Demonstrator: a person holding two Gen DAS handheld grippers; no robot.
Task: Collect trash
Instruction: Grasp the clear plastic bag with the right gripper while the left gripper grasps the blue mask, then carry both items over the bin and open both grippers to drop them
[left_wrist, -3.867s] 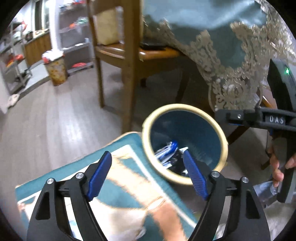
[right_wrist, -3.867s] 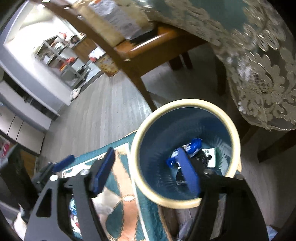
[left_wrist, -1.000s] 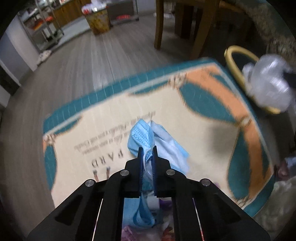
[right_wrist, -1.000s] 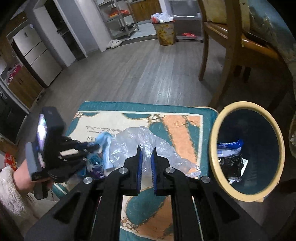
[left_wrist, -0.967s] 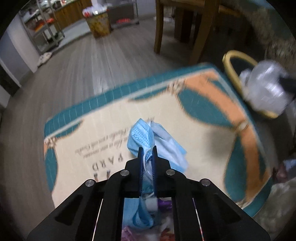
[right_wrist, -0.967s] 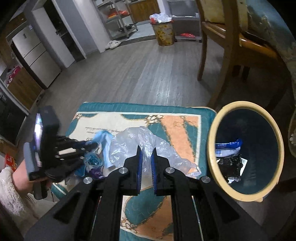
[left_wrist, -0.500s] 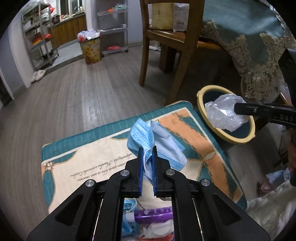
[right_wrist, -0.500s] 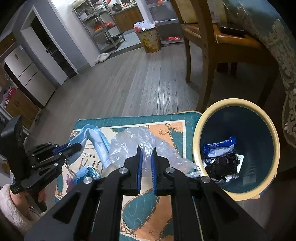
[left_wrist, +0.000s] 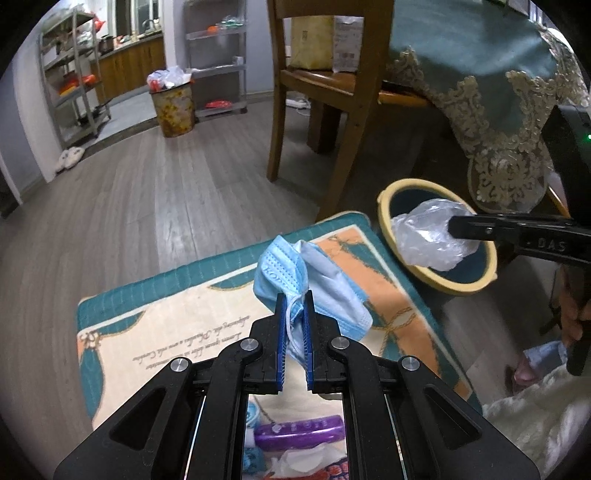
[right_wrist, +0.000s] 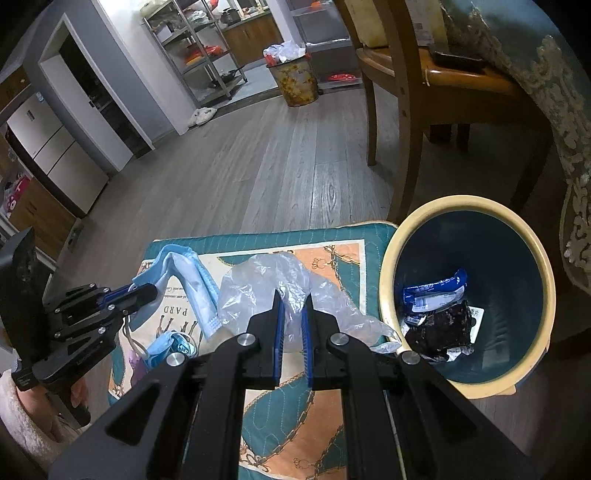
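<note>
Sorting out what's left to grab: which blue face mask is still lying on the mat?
The crumpled blue mask beside the purple wrapper lies on the mat. The other mask hangs pinched in the left gripper.

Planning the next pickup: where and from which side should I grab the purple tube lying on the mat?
Grip the purple tube across its narrow middle, coming from above. It lies flat and lengthwise across the view on the mat, with tissue crowding its near side.
</note>
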